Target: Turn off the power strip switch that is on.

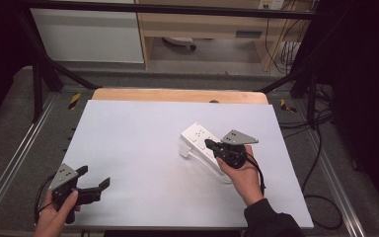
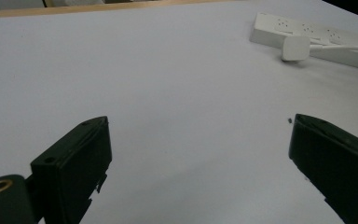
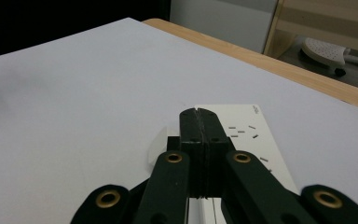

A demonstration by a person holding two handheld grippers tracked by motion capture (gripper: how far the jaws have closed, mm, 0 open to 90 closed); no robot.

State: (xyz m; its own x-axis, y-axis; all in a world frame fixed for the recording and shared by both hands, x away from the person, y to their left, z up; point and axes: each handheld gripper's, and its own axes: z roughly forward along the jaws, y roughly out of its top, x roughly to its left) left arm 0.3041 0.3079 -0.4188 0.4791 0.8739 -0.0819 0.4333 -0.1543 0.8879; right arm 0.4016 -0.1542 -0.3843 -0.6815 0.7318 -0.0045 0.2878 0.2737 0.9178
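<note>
A white power strip (image 1: 203, 143) lies on the worktop (image 1: 138, 148). The right tool (image 1: 211, 145), pressed together, rests over it; the left tool (image 1: 94, 177) waits spread apart. Work seems barely begun.

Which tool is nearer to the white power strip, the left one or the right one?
Right. The right tool is shut directly over the power strip; the left tool is open, far away near the table's front edge.
</note>
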